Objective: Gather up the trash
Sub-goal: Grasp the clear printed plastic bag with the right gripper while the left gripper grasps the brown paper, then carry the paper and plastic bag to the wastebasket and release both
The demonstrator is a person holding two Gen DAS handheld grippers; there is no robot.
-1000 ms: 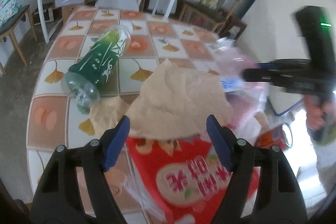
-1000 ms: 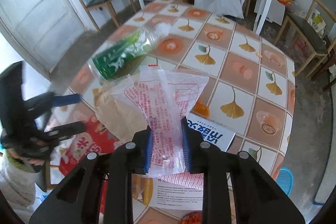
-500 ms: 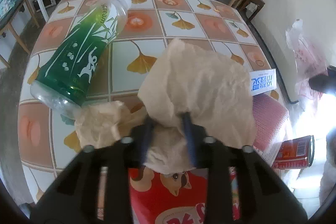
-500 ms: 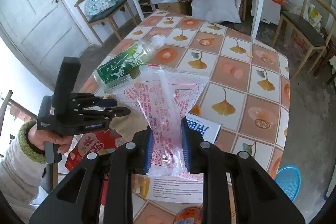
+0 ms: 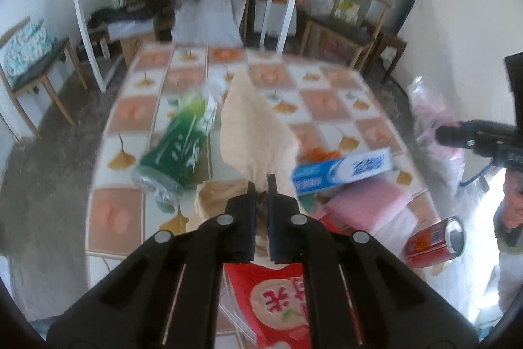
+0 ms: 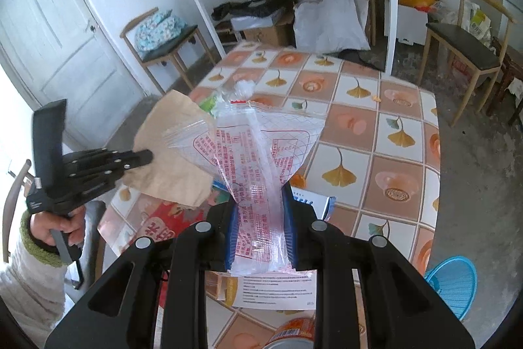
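Left wrist view: the left gripper (image 5: 261,185) has just been closing and now pinches crumpled tan paper (image 5: 253,133), which stands up towards 12 o'clock above the tiled table (image 5: 114,218). At 10 o'clock lies a green bottle (image 5: 181,146); at 3 o'clock a blue-and-white box (image 5: 343,170), its print blurred; at 4 o'clock a red can (image 5: 434,241).

Right wrist view: the right gripper (image 6: 260,218) clamps a clear plastic wrapper (image 6: 258,152) with small red print, too fine to read, fanning towards 12 o'clock. The paper hangs at 9 o'clock.
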